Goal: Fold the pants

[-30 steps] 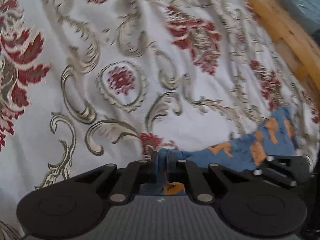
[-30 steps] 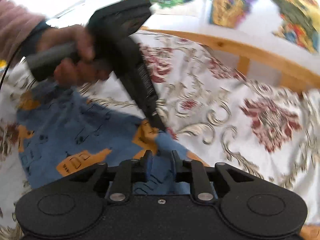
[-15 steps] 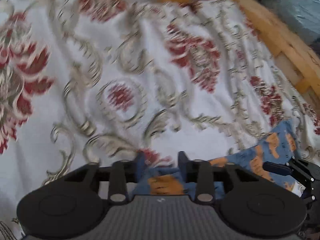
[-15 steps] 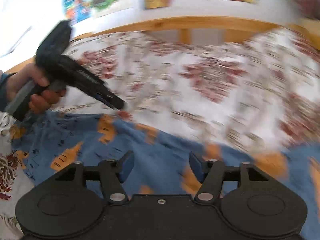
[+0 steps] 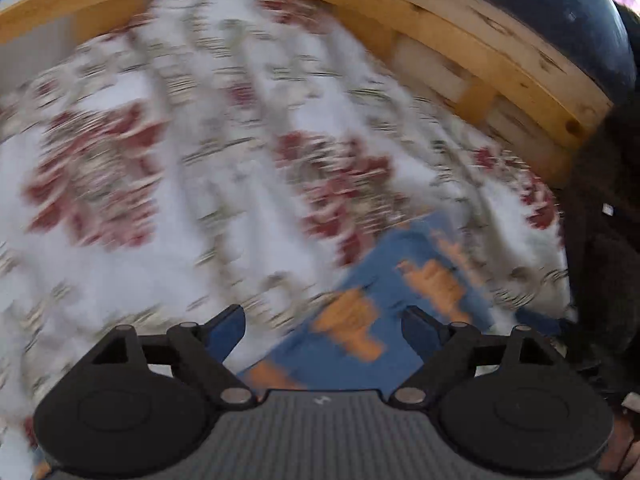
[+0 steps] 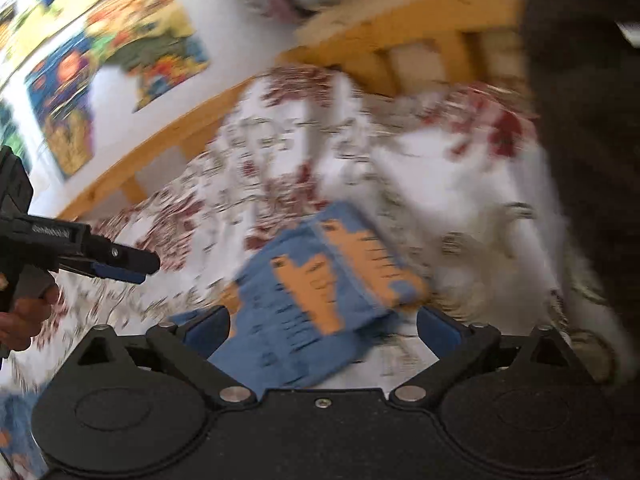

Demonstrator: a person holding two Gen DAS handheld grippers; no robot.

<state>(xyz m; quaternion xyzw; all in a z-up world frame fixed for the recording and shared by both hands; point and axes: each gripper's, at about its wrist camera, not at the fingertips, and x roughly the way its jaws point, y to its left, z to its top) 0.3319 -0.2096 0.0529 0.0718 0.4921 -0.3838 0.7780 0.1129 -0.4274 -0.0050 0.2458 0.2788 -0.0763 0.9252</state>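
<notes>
Now blue pants (image 6: 320, 300) on bedspread (image 6: 440, 184), between open right hand-held gripper (image 6: 322, 326) fingers.

A bed with a light yellow wooden frame (image 5: 472, 36) carries everything here. A white bedspread patterned with dark red flowers and grey-gold scrolls (image 5: 168, 240) covers it, rumpled into soft ridges. Directly on this cover lie the blue pants with orange printed patches (image 6: 320, 280), folded into a compact bundle of layers near the bed's corner. Both views are blurred, so the finer print cannot be made out.
</notes>
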